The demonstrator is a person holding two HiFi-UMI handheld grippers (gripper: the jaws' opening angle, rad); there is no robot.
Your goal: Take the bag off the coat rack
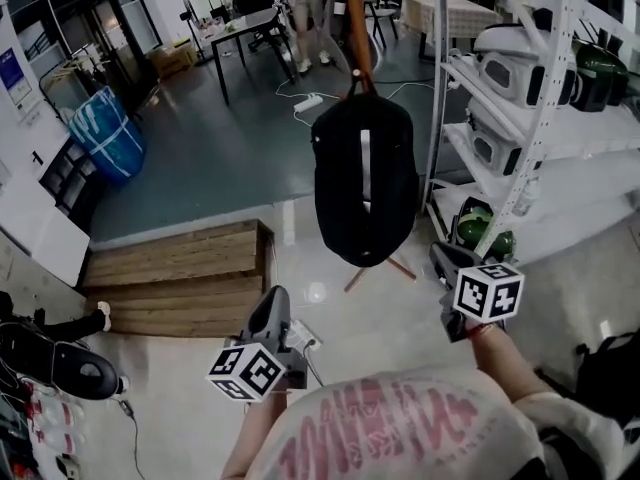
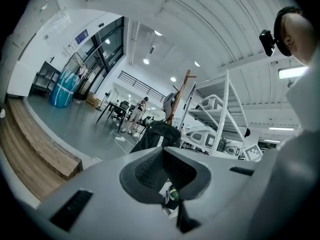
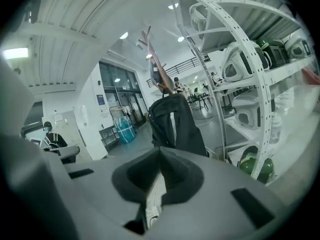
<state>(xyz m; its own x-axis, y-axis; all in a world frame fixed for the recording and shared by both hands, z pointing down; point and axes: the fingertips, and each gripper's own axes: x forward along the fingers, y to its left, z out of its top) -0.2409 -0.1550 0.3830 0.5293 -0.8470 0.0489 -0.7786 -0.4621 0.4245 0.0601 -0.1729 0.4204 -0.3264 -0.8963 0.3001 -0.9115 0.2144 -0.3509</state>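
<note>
1. Left gripper view: the left gripper [image 2: 162, 150] has its fingers pressed together, pad against pad, with nothing between them.
2. Right gripper view: the right gripper [image 3: 160, 150] shows the same condition, fingers closed on each other and holding nothing.
3. Head view: both grippers are held low, close to the person's torso [image 1: 400, 428], the left at lower left and the right at lower right. Each marker cube [image 1: 248, 371] faces upward toward the camera. Neither gripper touches the task's thing.
4. The bag [image 1: 365, 183] is black with a pale vertical stripe. It hangs by its top from the coat rack [image 1: 355, 18], ahead of the two grippers and roughly between them, well apart from both.
5. The coat rack's wooden pole rises behind the bag. Its feet show beneath the bag on the pale floor [image 1: 330, 268].
6. White shelving [image 1: 530, 118] stands just beside the rack on the right and carries white housings. Green rounded items [image 1: 480, 228] sit at its lowest level.
7. A wooden step [image 1: 180, 268] lies to the left of the bag, with a blue bundle [image 1: 105, 133] farther off beyond it.
</note>
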